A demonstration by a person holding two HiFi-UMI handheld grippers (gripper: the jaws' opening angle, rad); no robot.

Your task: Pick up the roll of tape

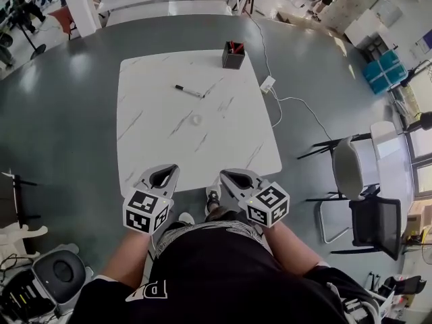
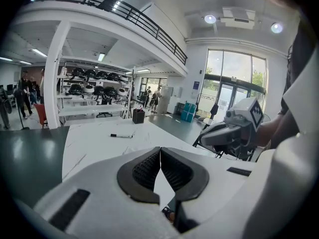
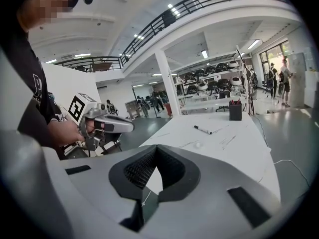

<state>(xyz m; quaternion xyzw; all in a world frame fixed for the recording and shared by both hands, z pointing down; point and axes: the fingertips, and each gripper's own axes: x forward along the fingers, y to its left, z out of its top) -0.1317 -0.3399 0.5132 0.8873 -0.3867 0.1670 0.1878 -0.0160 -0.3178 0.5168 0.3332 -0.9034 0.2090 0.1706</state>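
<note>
The roll of tape (image 1: 196, 119) is a small clear ring lying near the middle of the white marble table (image 1: 148, 140); in the right gripper view the tape (image 3: 198, 145) is a pale dot far ahead of the jaws. Both grippers hover side by side over the table's near edge, well short of the tape. My left gripper (image 1: 164, 171) (image 2: 160, 149) is shut with nothing between its pads. The right gripper (image 1: 226, 174) (image 3: 156, 147) also has its pads together and holds nothing.
A black marker (image 1: 188, 91) lies beyond the tape, and a black pen holder (image 1: 233, 55) stands at the far edge. A white plug block (image 1: 268, 84) with a cable hangs off the table's right side. Two chairs (image 1: 358, 174) stand to the right.
</note>
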